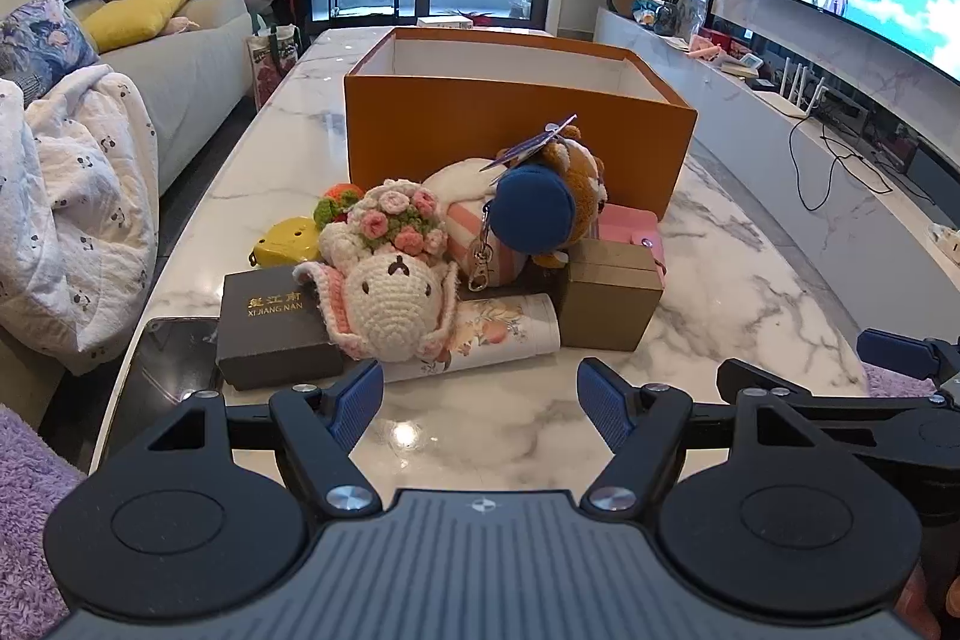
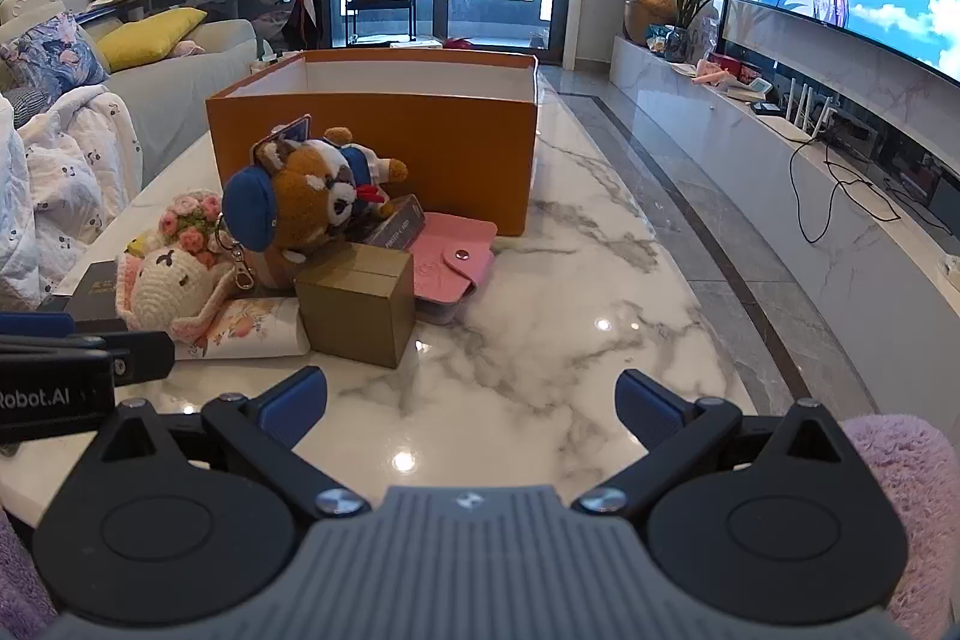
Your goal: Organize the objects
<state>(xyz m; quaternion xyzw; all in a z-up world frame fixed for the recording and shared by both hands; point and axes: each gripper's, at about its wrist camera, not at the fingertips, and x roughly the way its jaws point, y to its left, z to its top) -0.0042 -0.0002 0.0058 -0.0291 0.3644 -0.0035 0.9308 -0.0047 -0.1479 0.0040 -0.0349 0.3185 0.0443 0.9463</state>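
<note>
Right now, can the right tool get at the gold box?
Probably yes. The right tool is open and empty, and bare marble lies between it and the gold box, which stands at the near edge of the pile with nothing on top.

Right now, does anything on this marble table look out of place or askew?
Yes. The orange box stands empty while the small things sit heaped in front of it. The red panda plush lies tipped over on top of the pile, and the floral tube lies on its side under the crochet bunny.
</note>
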